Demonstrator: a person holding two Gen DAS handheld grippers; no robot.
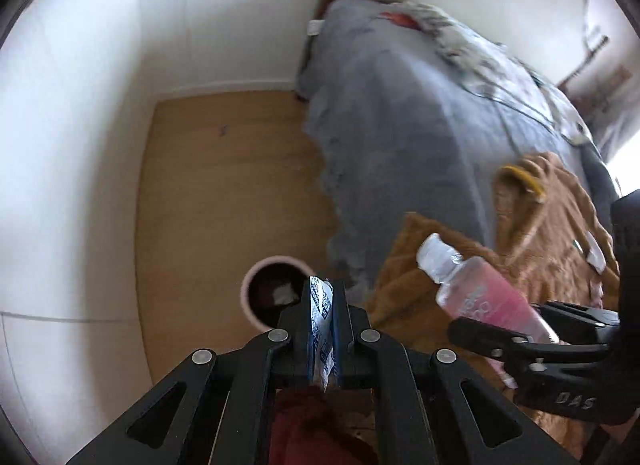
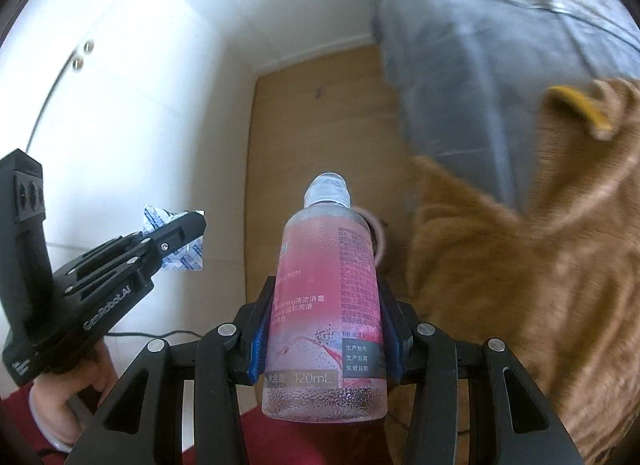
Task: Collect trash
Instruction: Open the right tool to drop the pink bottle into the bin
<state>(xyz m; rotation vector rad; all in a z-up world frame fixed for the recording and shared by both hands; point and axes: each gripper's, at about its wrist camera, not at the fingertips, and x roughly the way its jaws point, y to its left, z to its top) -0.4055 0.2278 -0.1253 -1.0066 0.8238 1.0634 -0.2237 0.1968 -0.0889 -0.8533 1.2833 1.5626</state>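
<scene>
Both grippers head for the bin (image 1: 276,297) on the floor by the bed (image 1: 400,113): left gripper (image 1: 322,305) fingers pinch a sachet (image 1: 321,329) flat, right gripper (image 2: 324,341) fingers clamp a pink bottle (image 2: 326,305) low, neck forward for dropping.

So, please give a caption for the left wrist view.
Left hand-held gripper holding a wrapper above the bin.

Both fisheye views sit close behind their own tool and look steeply down along its fingers. The left wrist view faces the light wooden floor (image 1: 224,193), the right tool (image 1: 532,341) at its lower right. The right wrist view faces the same floor (image 2: 320,137), the left tool (image 2: 176,233) at its left. Both share the grey-covered bed (image 1: 400,125) (image 2: 480,57) at upper right.
</scene>
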